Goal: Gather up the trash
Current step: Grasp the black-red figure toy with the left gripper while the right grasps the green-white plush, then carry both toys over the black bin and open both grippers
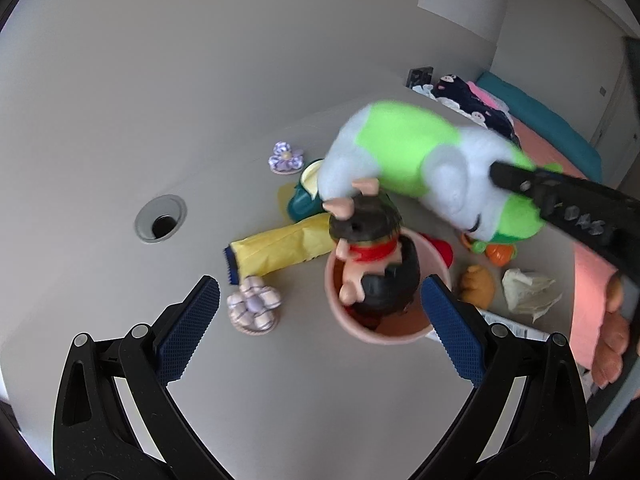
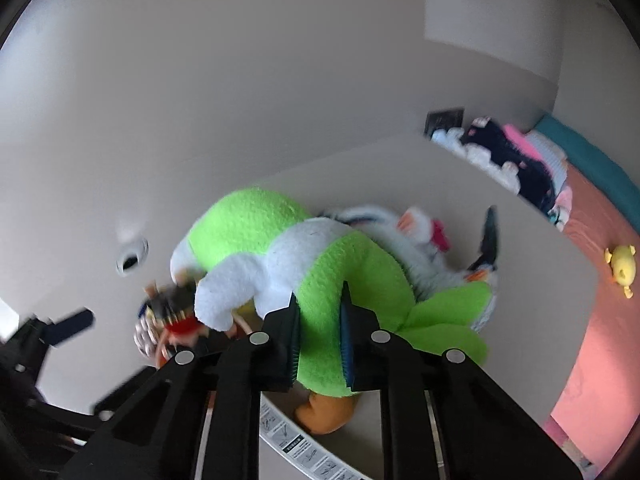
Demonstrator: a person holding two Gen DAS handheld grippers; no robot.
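My right gripper is shut on a green and white plush toy, its pads pressed into the green fabric. In the left wrist view the plush hangs above a pink bucket, which holds black-haired dolls with a red scarf. My left gripper stands open just in front of the bucket, with nothing between its pads. A yellow wrapper lies left of the bucket. A crumpled tissue lies to its right.
The pale table has a cable hole. On it lie two purple crochet flowers, a teal cup, a brown plush piece and an orange toy. Clothes and a pink bed lie beyond the table's right edge.
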